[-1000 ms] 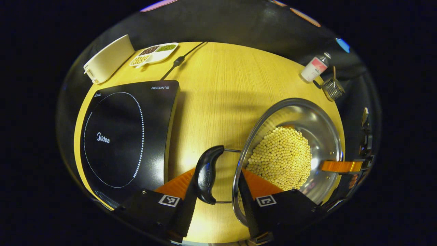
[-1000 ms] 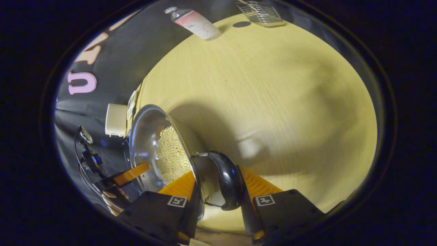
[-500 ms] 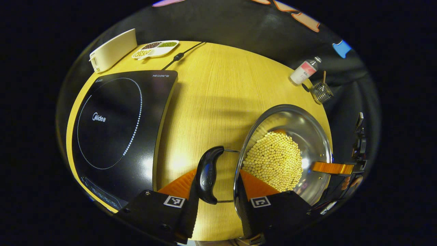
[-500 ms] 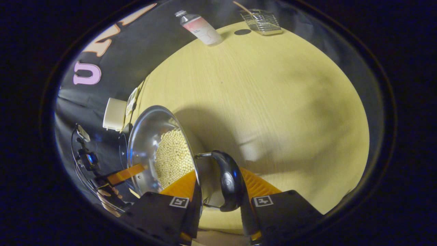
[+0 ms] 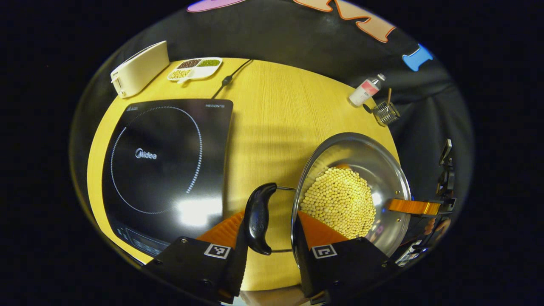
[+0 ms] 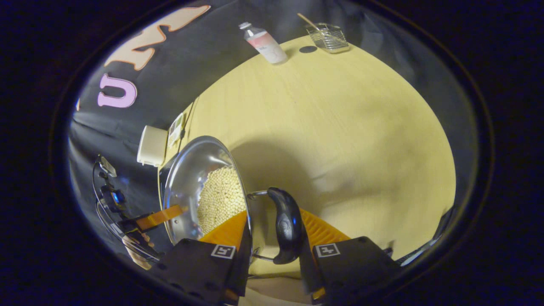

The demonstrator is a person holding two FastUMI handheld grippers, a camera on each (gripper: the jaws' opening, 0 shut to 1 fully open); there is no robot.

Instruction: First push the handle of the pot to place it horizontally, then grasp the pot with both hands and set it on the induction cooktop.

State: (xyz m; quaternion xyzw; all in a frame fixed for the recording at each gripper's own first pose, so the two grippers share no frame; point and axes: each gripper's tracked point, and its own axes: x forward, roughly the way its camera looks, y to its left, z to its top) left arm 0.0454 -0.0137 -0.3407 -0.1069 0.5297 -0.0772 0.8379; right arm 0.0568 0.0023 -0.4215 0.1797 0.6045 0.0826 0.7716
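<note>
- Gripping the pot [image 5: 361,170] by its near black handle [image 5: 257,219], the left gripper [image 5: 267,238] in the left gripper view has one finger outside the handle and the other over the rim on the inside wall; the fingers are closed most of the way, pinching handle and rim between them.
- The steel pot, filled with pale round beans [image 5: 340,202], is to the right of the induction cooktop [image 5: 165,170] and apart from it, with bare wooden table [image 5: 272,119] between them; whether the pot's base is lifted off the table I cannot tell.
- At the pot's far side the other gripper's finger [image 5: 414,207] reaches over the rim.
- Far back lie a cream box [image 5: 138,70], a divided dish of beans [image 5: 195,68], a bottle [image 5: 365,90] and a wire basket [image 5: 386,114].
- In the right gripper view, the right gripper [image 6: 272,244] is likewise closed narrowly on the opposite handle [image 6: 287,225] and the rim of the pot [image 6: 187,178], one finger inside against the beans [image 6: 219,197], one outside the handle.
- The left gripper [image 6: 159,216] and the hand [image 6: 138,250] holding it are at the pot's far rim.
- The bottle [image 6: 265,42] and basket [image 6: 327,37] stand at the table's [image 6: 340,127] far edge.
</note>
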